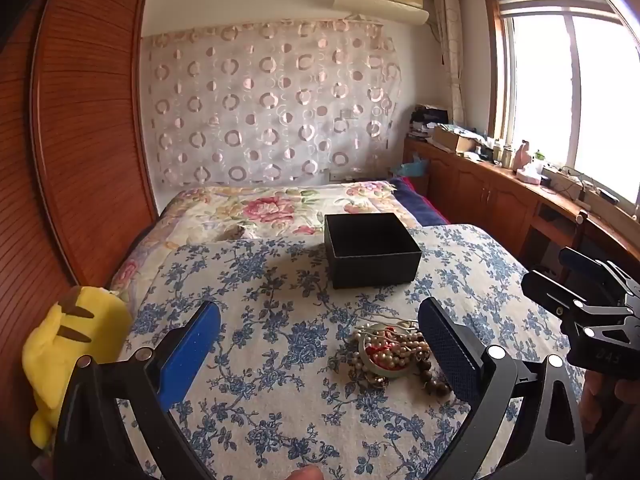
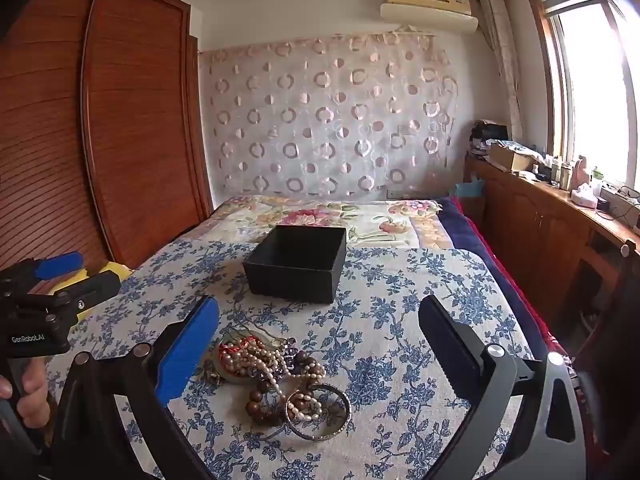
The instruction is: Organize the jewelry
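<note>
Jewelry pile [image 2: 276,376] is found heaped on the blue-flowered cloth [image 2: 400,320] near the front edge: pearl strands, dark wooden beads, a metal bangle [image 2: 320,412] at the near side, all tangled over a pale round dish or ring (which of the two cannot be told). Black box [image 2: 298,262] stands open and apparently unfilled further back on the same cloth, apart from the pile.

Left gripper [image 1: 320,344] is held with jaws wide apart, nothing between them; the pile lies just inside its right finger. Right gripper [image 2: 318,344] is likewise spread wide and holds nothing; the pile sits toward its left, blue-padded finger.

Step judged in hand: first pick from the pile, for transfer to the box.

Notes for doing it well:
- One piece should be singled out; the bangle lies outermost and looks least entangled, though a pearl strand crosses it.
- The fingers should be lowered astride the rim, then closed gently, since beads are likely to roll.
- The lift should be slow, so that trailing strands are noticed.
- The other gripper may be used to pin the heap.
</note>
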`<control>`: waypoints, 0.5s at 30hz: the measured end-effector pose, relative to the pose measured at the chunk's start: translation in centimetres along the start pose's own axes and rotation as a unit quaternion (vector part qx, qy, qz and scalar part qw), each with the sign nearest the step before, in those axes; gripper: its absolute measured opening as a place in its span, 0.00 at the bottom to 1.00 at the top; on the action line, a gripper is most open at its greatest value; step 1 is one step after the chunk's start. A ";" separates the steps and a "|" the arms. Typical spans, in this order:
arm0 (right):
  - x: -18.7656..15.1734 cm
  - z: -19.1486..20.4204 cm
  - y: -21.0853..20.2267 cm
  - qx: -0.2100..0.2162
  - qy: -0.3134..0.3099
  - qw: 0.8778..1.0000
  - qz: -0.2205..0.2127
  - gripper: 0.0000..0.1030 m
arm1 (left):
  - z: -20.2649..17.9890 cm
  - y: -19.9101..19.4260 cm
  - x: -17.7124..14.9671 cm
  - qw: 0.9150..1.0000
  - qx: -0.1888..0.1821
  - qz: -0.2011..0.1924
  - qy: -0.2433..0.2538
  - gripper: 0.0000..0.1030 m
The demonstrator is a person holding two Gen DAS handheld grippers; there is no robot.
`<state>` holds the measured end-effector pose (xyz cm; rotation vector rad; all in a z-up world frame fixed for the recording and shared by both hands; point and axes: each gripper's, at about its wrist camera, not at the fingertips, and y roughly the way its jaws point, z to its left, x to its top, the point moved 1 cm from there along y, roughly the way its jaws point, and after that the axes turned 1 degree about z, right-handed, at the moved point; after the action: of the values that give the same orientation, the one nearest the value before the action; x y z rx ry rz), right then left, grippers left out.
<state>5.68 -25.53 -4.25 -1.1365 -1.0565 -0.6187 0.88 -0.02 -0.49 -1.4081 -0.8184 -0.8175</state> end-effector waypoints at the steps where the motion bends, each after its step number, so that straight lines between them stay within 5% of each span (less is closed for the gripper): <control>1: 0.0 0.0 0.0 0.000 0.001 1.000 -0.001 0.98 | 0.0 0.0 0.0 1.000 0.000 -0.001 0.000 0.93; 15: -0.3 0.1 0.0 0.000 0.000 1.000 0.007 0.98 | -0.3 0.1 0.0 1.000 0.000 -0.003 -0.001 0.93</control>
<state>5.53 -25.44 -4.57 -1.1427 -1.0470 -0.6079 1.00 -0.31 -0.52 -1.4077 -0.8256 -0.8213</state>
